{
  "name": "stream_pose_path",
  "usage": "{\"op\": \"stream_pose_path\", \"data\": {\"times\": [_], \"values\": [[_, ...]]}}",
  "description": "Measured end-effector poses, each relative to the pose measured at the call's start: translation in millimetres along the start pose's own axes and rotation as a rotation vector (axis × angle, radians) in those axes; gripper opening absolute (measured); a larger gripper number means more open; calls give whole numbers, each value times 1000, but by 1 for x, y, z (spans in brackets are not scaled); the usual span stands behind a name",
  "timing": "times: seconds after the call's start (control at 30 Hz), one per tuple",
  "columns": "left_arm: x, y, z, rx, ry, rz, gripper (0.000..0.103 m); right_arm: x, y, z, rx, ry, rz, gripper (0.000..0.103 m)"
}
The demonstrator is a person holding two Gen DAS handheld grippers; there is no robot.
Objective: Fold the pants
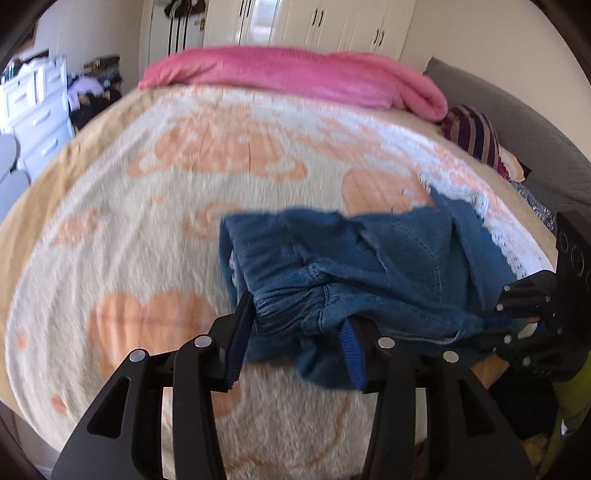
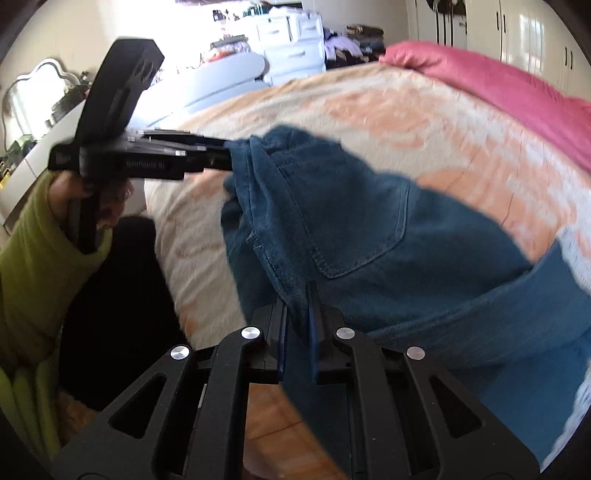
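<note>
One pair of blue denim pants (image 1: 369,266) lies bunched at the near edge of a bed, spread over a cream blanket (image 1: 147,221) patterned in orange. Two black grippers work the garment. The left gripper (image 1: 295,336) has its jaws set fairly wide with the gathered waistband lying between the blue pads; whether the pads press the cloth cannot be told from its own view. From the right wrist view, the left gripper (image 2: 221,155) meets the far fold of the pants (image 2: 369,240) at its tips, held by a hand (image 2: 74,195) in a lime-green sleeve (image 2: 40,258). The right gripper (image 2: 297,332) is drawn narrow, its two blue pads pinching a ridge of denim, with one back pocket just beyond it. In the left wrist view the right gripper (image 1: 524,317) sits at the pants' right end.

One pink blanket (image 1: 295,74) is rolled across the far side of the bed, and one striped pillow (image 1: 476,133) lies beside a grey headboard (image 1: 517,122). Containers are few: one white drawer chest (image 1: 40,118) stands left of the bed, drawers closed, contents hidden; white wardrobes (image 1: 332,22) line the far wall, doors closed. A heap of clothes (image 1: 92,92) sits beside the chest. One mirror (image 2: 33,96) stands at the left in the right wrist view.
</note>
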State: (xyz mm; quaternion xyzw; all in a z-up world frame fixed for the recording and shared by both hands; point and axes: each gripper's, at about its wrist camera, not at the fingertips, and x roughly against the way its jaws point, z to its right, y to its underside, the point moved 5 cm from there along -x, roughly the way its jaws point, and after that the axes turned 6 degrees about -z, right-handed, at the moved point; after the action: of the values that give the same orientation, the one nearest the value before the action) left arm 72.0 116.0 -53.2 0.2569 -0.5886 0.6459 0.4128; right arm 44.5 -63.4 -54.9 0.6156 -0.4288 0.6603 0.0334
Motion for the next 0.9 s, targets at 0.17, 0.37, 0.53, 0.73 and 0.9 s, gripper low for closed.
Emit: {"op": "stream_pose_path", "data": {"times": [0.17, 0.37, 0.53, 0.73, 0.9], "values": [[4, 15, -10, 43, -9, -30, 47, 5, 3, -11, -10, -46, 25, 6], [32, 29, -1, 26, -62, -20, 50, -20, 17, -18, -29, -68, -31, 15], [73, 12, 17, 1, -47, 87, 49, -19, 18, -21, -37, -81, -26, 20], [34, -1, 49, -18, 69, 37, 49, -1, 17, -26, -68, -146, 0, 36], [-12, 17, 41, 11, 16, -71, 49, 41, 13, -15, -99, -104, 114, 37]]}}
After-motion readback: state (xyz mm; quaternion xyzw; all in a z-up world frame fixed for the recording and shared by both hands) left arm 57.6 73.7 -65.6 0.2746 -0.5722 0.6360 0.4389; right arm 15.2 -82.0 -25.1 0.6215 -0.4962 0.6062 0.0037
